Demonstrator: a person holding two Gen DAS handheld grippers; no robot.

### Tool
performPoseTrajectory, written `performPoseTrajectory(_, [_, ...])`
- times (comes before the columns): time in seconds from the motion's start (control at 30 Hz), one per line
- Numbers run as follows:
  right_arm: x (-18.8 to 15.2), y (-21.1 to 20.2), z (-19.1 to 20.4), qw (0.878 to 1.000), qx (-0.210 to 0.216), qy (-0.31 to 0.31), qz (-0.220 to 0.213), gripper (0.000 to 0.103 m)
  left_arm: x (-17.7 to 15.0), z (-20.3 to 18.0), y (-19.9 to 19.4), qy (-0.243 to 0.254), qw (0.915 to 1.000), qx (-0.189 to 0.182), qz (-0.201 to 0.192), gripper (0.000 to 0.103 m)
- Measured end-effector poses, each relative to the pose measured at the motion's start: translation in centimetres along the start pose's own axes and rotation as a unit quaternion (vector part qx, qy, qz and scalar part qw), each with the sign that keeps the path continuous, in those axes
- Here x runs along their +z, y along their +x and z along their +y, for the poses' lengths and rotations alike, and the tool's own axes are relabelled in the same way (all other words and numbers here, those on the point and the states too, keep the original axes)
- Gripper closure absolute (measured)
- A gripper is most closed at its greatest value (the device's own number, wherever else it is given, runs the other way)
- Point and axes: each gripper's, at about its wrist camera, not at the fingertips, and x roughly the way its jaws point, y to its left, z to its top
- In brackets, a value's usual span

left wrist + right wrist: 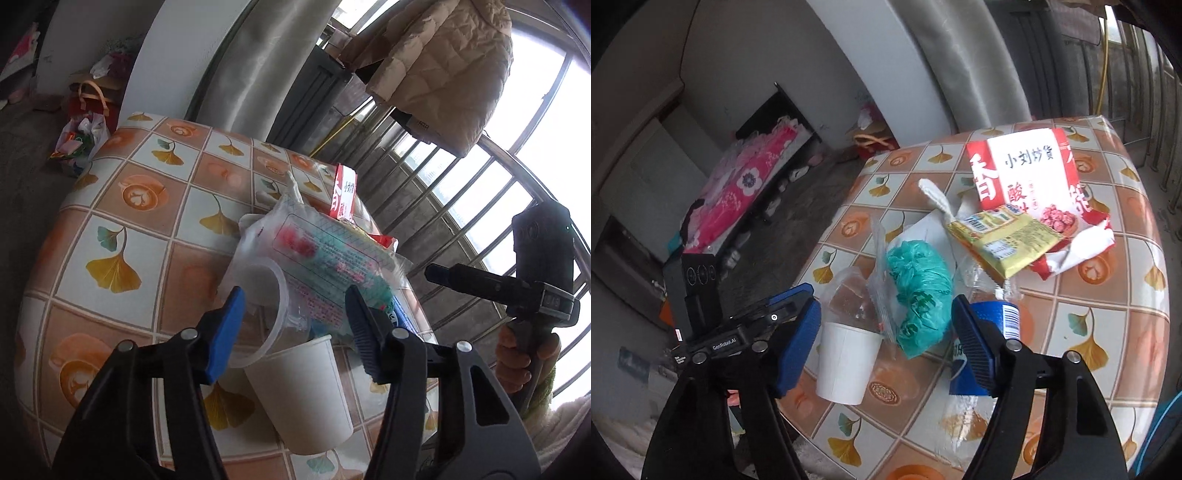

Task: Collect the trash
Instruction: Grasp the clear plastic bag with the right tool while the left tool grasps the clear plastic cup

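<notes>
blue packet [997,325] half hidden behind right jaw; paper cup [306,391] base behind left jaws

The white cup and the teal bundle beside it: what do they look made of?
White cup: likely paper, matte, with a plain opaque wall. Teal bundle: thin plastic film, probably a bag, crumpled, slightly glossy, with dark print.
</notes>
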Motion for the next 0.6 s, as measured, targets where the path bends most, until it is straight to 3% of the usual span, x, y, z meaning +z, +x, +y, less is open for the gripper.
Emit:
performPoseTrajectory(0.2, [1.0,3.2,1.2,0.997,-0.056,-0.043,0.021,0.053,-0.1,0.5,1.5,0.004,0.9998,-0.009,0.019,0.064])
performPoseTrajectory(0.53, [1.6,5.2,1.8,0.995,-0.072,-0.062,0.039,0.092,-0.3,0.5,2.2,0.013,0.9993,-0.022,0.028,0.087])
performPoseTrajectory(0.6, [1.6,5.1,2.0,0.994,-0.075,-0.066,0.035,0.095,-0.3,0.6,2.0,0.014,0.9994,-0.024,0.022,0.093])
